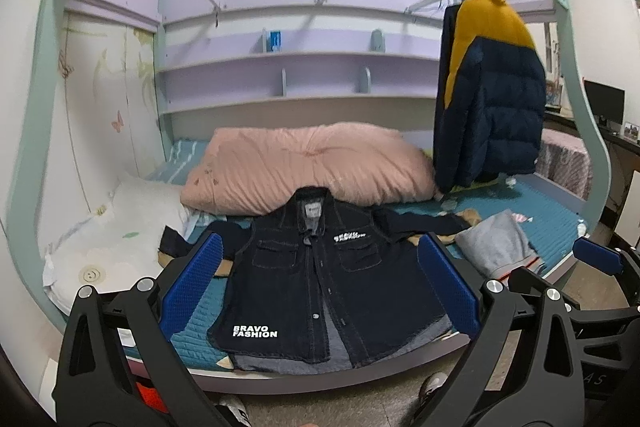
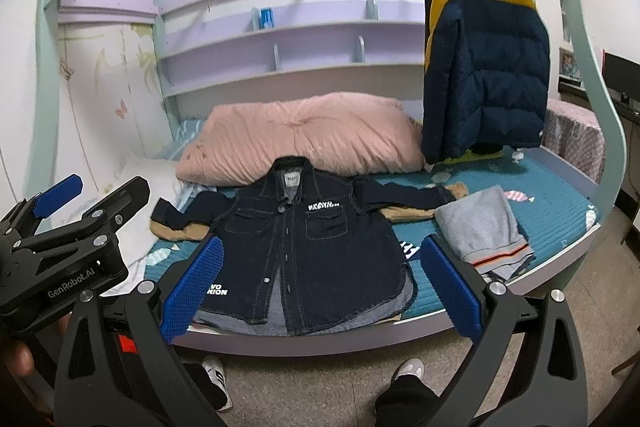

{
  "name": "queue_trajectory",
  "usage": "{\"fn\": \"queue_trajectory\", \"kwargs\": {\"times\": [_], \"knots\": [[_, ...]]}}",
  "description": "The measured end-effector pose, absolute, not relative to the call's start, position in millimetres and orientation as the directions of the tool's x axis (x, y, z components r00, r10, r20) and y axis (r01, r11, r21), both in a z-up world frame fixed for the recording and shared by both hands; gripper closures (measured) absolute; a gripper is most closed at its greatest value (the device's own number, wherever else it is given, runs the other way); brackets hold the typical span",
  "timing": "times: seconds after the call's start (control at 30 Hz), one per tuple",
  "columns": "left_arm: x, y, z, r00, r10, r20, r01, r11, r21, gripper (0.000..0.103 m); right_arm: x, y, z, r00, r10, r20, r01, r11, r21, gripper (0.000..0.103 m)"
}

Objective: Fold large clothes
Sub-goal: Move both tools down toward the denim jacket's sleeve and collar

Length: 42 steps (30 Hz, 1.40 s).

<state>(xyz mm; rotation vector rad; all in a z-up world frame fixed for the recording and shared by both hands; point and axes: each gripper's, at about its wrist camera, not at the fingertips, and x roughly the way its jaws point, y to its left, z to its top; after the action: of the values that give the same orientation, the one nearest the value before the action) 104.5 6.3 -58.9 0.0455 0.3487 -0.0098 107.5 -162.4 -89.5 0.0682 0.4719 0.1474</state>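
A dark denim jacket (image 1: 320, 279) with white "BRAVO FASHION" print lies flat, front up, on the teal bed, collar toward the far side and sleeves spread sideways; it also shows in the right wrist view (image 2: 304, 251). It lies on top of a tan garment (image 2: 180, 231) and a grey one. My left gripper (image 1: 320, 291) is open and empty, held above the bed's near edge in front of the jacket. My right gripper (image 2: 316, 291) is open and empty, also short of the jacket. The left gripper shows at the left of the right wrist view (image 2: 84, 195), the right one at the right edge of the left wrist view (image 1: 600, 259).
A folded grey garment (image 2: 484, 227) lies right of the jacket. A pink quilt (image 2: 304, 139) sits behind it. A white pillow (image 1: 116, 227) is at the left. A navy and yellow puffer coat (image 2: 484, 59) hangs at the right. The person's feet (image 2: 408, 371) stand at the bed's near edge (image 2: 320, 343).
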Motion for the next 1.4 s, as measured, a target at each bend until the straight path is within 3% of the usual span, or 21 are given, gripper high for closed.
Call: {"fn": "queue_trajectory", "kwargs": {"times": [0.3,1.07,1.23,1.4], "knots": [[193.2,34.9,-102.0,0.886,0.057,-0.459,-0.042,0.998,0.044,0.005,191.3,-132.9,-125.1,0.823,0.188,-0.536,-0.159,0.982,0.101,0.008],[385.9,155.1,-202.6,0.672,0.092,-0.735,-0.237,0.967,-0.096,0.005,400.3,-29.5,-186.7,0.640,0.316,-0.701,-0.362,0.928,0.088,0.008],[419.0,188.7,-235.0,0.612,0.125,-0.781,-0.279,0.958,-0.065,0.005,448.2,5.0,-218.1,0.579,0.344,-0.739,-0.403,0.909,0.107,0.008],[452.9,255.0,-271.7,0.572,0.046,-0.819,-0.300,0.941,-0.157,0.005,493.7,37.9,-254.5,0.527,0.366,-0.767,-0.423,0.896,0.136,0.008]]}}
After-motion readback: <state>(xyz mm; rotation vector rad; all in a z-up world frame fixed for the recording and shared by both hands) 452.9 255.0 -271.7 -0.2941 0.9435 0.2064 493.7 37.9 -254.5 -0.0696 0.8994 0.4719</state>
